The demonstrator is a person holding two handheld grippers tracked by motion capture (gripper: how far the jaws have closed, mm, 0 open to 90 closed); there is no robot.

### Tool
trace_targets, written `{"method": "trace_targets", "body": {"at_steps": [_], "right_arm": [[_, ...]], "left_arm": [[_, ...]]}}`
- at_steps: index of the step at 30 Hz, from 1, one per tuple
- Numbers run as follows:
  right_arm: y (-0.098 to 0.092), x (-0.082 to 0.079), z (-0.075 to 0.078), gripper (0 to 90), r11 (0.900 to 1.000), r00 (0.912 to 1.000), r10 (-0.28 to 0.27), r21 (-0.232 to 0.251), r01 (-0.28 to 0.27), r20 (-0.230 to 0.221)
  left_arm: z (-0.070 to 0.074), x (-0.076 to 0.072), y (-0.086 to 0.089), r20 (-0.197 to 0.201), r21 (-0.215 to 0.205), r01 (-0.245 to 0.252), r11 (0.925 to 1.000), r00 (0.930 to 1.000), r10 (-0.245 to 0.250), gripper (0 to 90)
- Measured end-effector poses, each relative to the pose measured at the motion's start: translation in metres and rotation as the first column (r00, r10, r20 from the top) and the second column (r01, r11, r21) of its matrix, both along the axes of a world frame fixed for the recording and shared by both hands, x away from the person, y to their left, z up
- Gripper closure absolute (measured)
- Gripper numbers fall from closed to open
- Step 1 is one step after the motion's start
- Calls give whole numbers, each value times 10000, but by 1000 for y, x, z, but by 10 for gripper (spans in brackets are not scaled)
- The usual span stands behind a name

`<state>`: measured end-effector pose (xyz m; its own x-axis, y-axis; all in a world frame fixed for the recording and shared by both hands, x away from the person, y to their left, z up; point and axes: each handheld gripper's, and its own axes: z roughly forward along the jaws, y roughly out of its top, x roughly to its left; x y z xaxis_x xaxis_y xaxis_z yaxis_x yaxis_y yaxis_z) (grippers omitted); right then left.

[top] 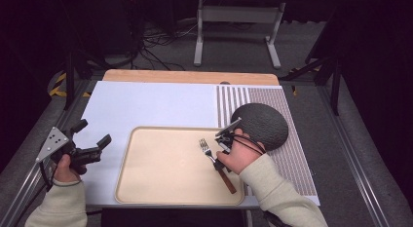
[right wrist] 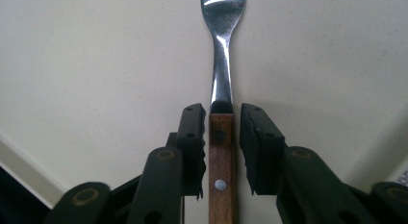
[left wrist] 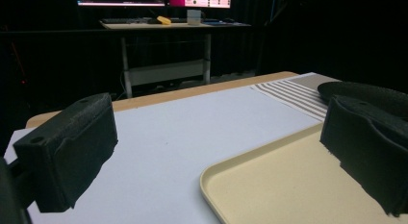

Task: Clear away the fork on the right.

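Observation:
A fork (top: 207,149) with a metal head and a wooden handle lies on the beige tray (top: 160,168), near its right side, tines pointing away. My right gripper (top: 217,162) is down over the handle. In the right gripper view its jaws straddle the fork (right wrist: 222,84) where wood meets metal; the left pad (right wrist: 195,132) is against the handle and a thin gap shows on the right, so my right gripper (right wrist: 221,113) is narrowly open. My left gripper (top: 93,133) hovers wide open over the white sheet left of the tray, holding nothing; the left gripper view shows the left gripper (left wrist: 216,147) with the tray (left wrist: 279,185) corner between its jaws.
A dark round mat (top: 260,124) lies on a striped placemat (top: 292,154) just right of the tray, close behind my right hand. A white sheet (top: 146,105) covers the table's left and middle. The mat (left wrist: 365,92) is seen far right in the left gripper view.

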<state>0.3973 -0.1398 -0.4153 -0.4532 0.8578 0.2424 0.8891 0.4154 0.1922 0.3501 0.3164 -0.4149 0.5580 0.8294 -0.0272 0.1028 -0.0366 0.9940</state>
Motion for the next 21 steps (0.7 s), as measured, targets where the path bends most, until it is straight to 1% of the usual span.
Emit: {"method": "trace_targets", "body": {"at_steps": [2, 5, 7, 10, 11, 12, 13, 14, 17, 19, 21], "right_arm": [[0, 0, 0, 655, 10000, 9999, 28, 9, -29, 154], [-1, 0, 1, 625, 9998, 9993, 160, 90, -163, 343], [0, 0, 2, 591, 9996, 9986, 114, 265, -128, 517], [1, 0, 4, 517, 9991, 9959, 256, 319, -285, 868], [2, 0, 4, 482, 9987, 9948, 286, 404, -327, 977], [2, 0, 4, 482, 9987, 9948, 286, 404, -327, 977], [2, 0, 5, 418, 9976, 9919, 389, 527, -455, 1207], [3, -1, 5, 381, 9967, 9897, 396, 653, -490, 1378], [5, -2, 7, 305, 9929, 9827, 662, 857, -820, 1732], [7, -3, 8, 250, 9898, 9741, 874, 920, -1085, 2085], [9, -3, 9, 222, 9858, 9624, 1146, 916, -1408, 2464]], "left_arm": [[0, 0, 0, 0, 1, -1, 10000, 10000, 1, 0], [0, 0, 0, -1, -5, -6, 10000, 10000, 6, 0], [0, 0, 0, -6, 5, 3, 10000, 10000, -3, 0], [0, 0, 0, 8, -12, 4, 10000, 10000, -4, 0], [0, 0, 0, 8, -12, 4, 10000, 10000, -4, 0], [0, 0, 0, 6, -61, 11, 10000, 10000, -11, 0], [0, 0, 0, 3, -41, 24, 10000, 10000, -24, 0], [0, 0, 0, 10, -71, 17, 10000, 10000, -17, 0], [0, 0, 0, 13, -61, 19, 10000, 10000, -19, 0], [0, 0, 0, 14, -65, 14, 10000, 10000, -14, 0], [0, 0, 0, 16, -69, 3, 10000, 10000, -3, 0]]}}
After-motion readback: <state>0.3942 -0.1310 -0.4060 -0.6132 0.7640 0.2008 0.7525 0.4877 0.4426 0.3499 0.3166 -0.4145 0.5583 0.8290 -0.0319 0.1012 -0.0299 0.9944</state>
